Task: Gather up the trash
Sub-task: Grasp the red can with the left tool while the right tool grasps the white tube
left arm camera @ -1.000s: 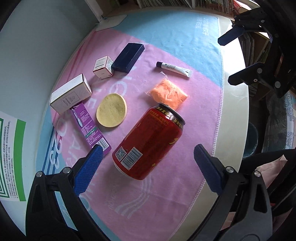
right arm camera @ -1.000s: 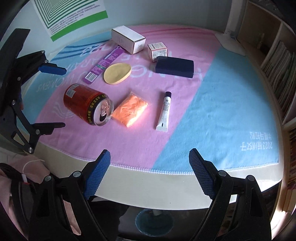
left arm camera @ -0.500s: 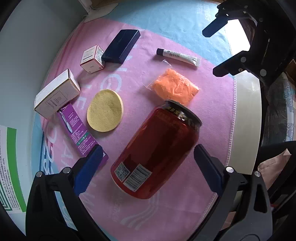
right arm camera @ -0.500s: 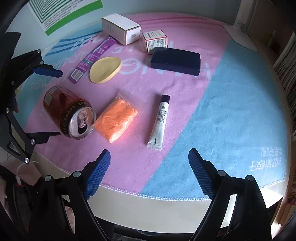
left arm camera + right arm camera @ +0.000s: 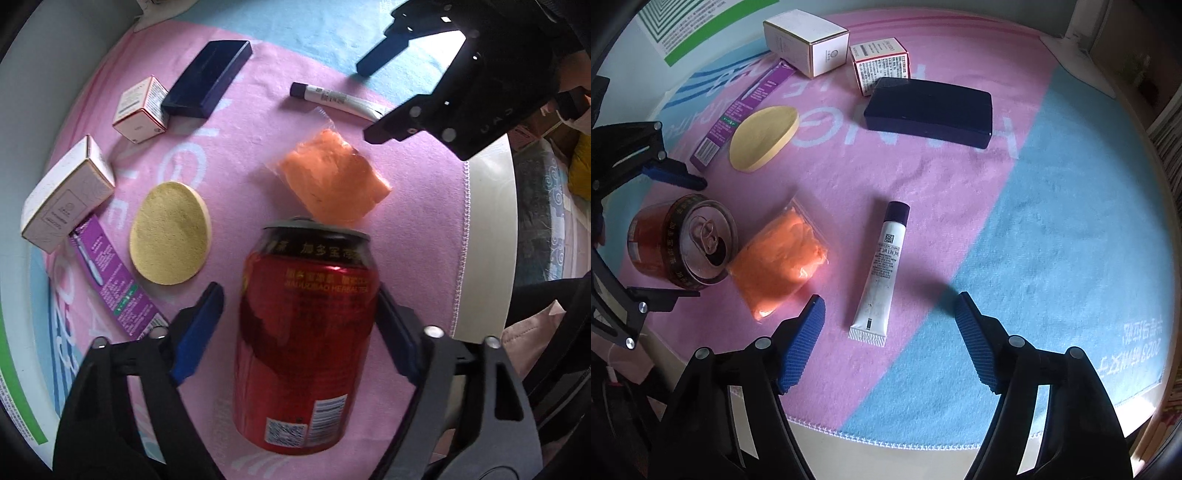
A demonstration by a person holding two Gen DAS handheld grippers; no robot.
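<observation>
Trash is lying spread over a pink and blue cloth point(image 5: 258, 122) on a pale round table point(image 5: 491, 236).

Left wrist view: a red can point(image 5: 306, 332) is lying on its side between the blue pads of the left gripper point(image 5: 299, 328). The jaws are closing around it; the right pad is sitting against the can's side, while a gap is showing at the left pad, so no full grip is showing. The can's top is pointing away from the camera toward an orange packet point(image 5: 332, 181) just beyond it. A yellow sponge point(image 5: 170, 232) is lying left of the can, a purple packet point(image 5: 110, 280) beside that, and a white box point(image 5: 66, 195) further left. A small pink box point(image 5: 142, 110) is touching a dark blue case point(image 5: 207, 79). A white tube point(image 5: 336, 99) is lying beyond the packet, with the right gripper point(image 5: 373, 99) hanging over it.

Right wrist view: the right gripper point(image 5: 890, 339) is pointing steeply down, its jaws closing with the tube's point(image 5: 882, 266) crimped end between the pads but touching neither. The can's point(image 5: 683, 240) opened top is facing the camera, empty as far as can be seen, flanked by the left gripper point(image 5: 679, 236). The packet point(image 5: 779, 258) is lying between can and tube. The sponge point(image 5: 762, 136), the case point(image 5: 929, 110) and both boxes are sitting further back. A green-striped sheet point(image 5: 701, 22) is lying at the far edge, and shelves are standing at right.
</observation>
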